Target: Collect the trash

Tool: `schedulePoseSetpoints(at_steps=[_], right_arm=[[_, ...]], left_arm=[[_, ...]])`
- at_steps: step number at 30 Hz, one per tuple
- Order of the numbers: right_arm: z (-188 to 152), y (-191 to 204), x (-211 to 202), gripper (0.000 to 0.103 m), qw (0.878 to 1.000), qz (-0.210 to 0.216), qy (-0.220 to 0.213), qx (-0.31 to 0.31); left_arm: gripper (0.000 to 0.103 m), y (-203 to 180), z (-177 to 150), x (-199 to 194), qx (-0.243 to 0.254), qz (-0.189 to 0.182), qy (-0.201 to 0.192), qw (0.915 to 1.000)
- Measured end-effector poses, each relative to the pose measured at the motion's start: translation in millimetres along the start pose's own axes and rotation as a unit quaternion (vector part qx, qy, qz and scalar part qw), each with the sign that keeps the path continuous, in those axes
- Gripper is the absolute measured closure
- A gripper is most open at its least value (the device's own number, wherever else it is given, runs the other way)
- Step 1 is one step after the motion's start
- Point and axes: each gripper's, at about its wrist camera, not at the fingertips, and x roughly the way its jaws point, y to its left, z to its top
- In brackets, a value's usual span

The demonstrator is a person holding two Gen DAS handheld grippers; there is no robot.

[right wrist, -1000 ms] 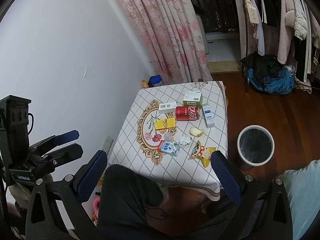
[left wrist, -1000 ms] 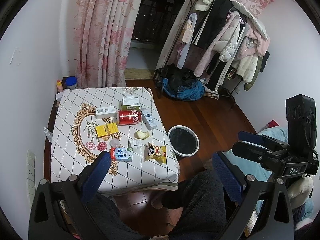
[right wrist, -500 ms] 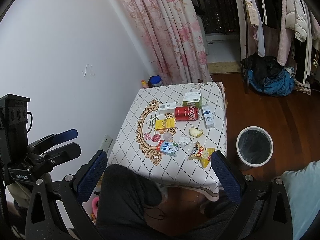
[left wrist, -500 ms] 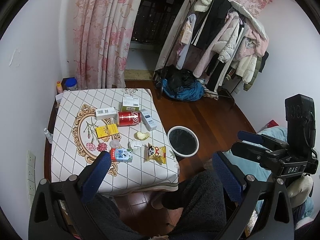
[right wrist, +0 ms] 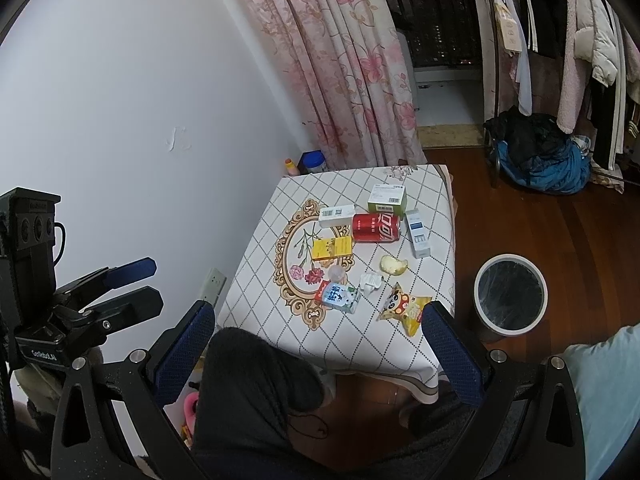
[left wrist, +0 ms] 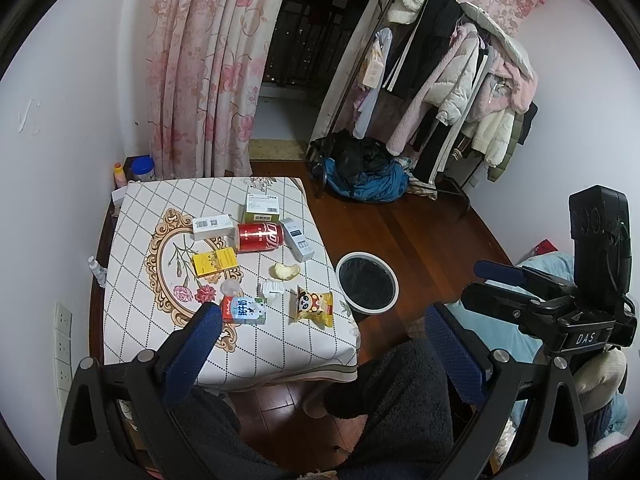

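Observation:
Trash lies on a small table (left wrist: pixel 132 320) with a white diamond-pattern cloth: a red cola can (left wrist: pixel 260 237) on its side, a yellow box (left wrist: pixel 214 262), a milk carton (left wrist: pixel 244 310), a panda snack bag (left wrist: pixel 314 306), a fruit piece (left wrist: pixel 285 271) and crumpled paper (left wrist: pixel 272 289). A round white bin (left wrist: pixel 367 285) with a black liner stands on the floor to the table's right. My left gripper (left wrist: pixel 324 344) is open and empty, held back from the table's near edge. My right gripper (right wrist: pixel 318 340) is also open and empty, the snack bag (right wrist: pixel 404 308) just beyond its right finger.
White, green and blue-white boxes (left wrist: pixel 262 208) sit at the table's far side. Dark-trousered knees (left wrist: pixel 400 400) fill the foreground. A clothes rack (left wrist: pixel 460 92), a blue bag pile (left wrist: pixel 364 176) and a pink curtain (left wrist: pixel 200 72) stand behind. The white wall (right wrist: pixel 120 120) is left.

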Motion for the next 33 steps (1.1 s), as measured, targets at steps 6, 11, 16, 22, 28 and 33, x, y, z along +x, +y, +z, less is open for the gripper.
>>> schedulePoseSetpoints(at_steps=[6, 11, 16, 22, 28, 33], right_arm=[[1.4, 1.3, 1.0, 0.0, 1.0, 0.001, 0.0, -0.001], [2.4, -2.3, 11.6, 0.0, 1.0, -0.001, -0.006, 0.019], [-2.6, -41.2, 61.9, 0.0, 0.996, -0.044, 0.02, 0.081], [-31.0, -112.1, 175.4, 0.0, 0.977, -0.1, 0.103, 0.155], [-53.0, -157.3, 276.2, 0.0, 0.959, -0.12, 0.162, 0.201], [-62.1, -170.0, 338.9, 0.0, 0.949, -0.122, 0.204, 0.208]], left_arm=[[0.0, 0.9, 1.5, -1.5, -0.001, 0.0, 0.001, 1.0], [0.0, 9.6, 3.4, 10.2, -0.005, 0.054, -0.007, 0.9985], [0.0, 42.0, -0.7, 68.1, -0.026, 0.155, 0.012, 0.9875], [0.0, 101.3, -26.4, 164.4, -0.082, 0.197, 0.107, 0.9711], [0.0, 134.8, -55.8, 244.3, -0.137, 0.22, 0.193, 0.9464], [0.0, 146.1, -63.4, 289.4, -0.136, 0.215, 0.228, 0.9399]])
